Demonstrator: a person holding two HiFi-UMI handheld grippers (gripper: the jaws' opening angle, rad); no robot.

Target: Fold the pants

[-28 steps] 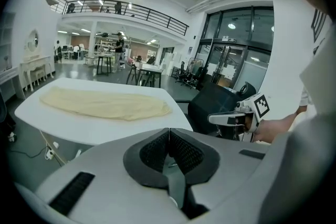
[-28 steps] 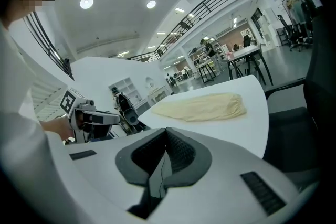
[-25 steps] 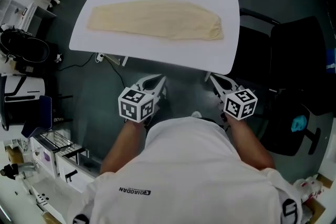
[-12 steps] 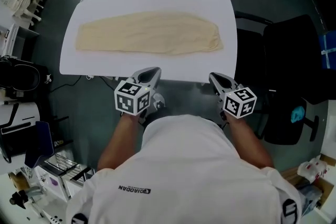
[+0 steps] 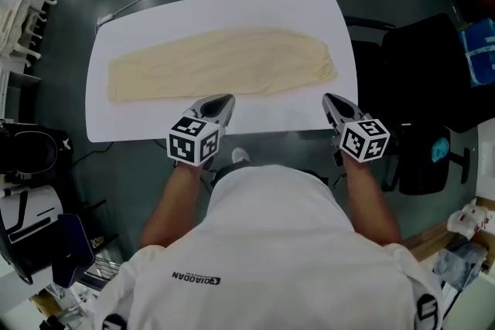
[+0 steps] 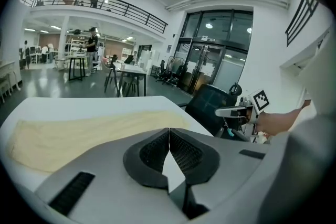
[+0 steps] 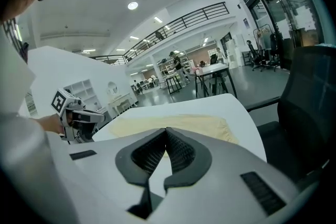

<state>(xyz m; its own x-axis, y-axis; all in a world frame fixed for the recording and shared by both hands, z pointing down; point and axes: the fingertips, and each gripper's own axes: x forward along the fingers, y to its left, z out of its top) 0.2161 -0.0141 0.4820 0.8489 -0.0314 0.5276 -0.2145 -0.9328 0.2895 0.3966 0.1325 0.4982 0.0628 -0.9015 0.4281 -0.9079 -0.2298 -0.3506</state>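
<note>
My left gripper (image 5: pixel 223 100) and right gripper (image 5: pixel 329 99) hover at the near edge of the worktop (image 5: pixel 271 113), both with fingers pressed together on nothing. The pants (image 5: pixel 220 62) lie flat lengthwise beyond a bare strip. A black chair (image 5: pixel 433 66) crowds the right edge. Only the gripper views show open floor (image 6: pixel 63 86) past the far edge.
</note>
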